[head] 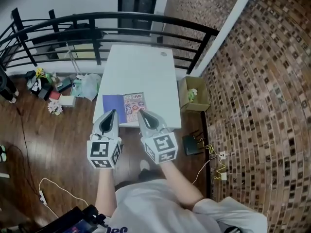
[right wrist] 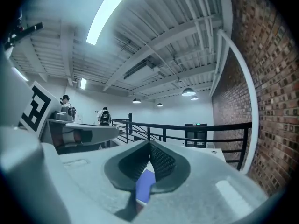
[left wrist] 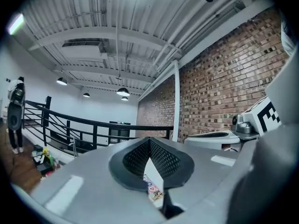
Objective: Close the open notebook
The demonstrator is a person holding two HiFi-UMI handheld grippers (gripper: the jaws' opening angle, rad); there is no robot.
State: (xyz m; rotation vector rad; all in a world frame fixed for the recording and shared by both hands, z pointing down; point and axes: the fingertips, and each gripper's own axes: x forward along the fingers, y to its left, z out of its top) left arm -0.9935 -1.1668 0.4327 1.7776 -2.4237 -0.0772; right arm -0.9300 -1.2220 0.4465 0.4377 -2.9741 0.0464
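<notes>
Centrally, the grey left gripper (head: pixel 114 112) and right gripper (head: pixel 140 112), jaws together and empty, point at the open purple-paged, stickered notebook (head: pixel 125 105) on a white rectangular table (head: pixel 141 67).

Bright, fisheye-warped, edges perhaps soft

Head view overhead — gripper views level, sharing notebook (head: pixel 125 107).

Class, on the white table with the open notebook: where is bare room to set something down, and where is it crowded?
Bare: the far half of the table, from the notebook to the railing, save a small round thing at the far right corner. Crowded: the near edge, where the notebook lies with the left gripper and right gripper over it.
</notes>
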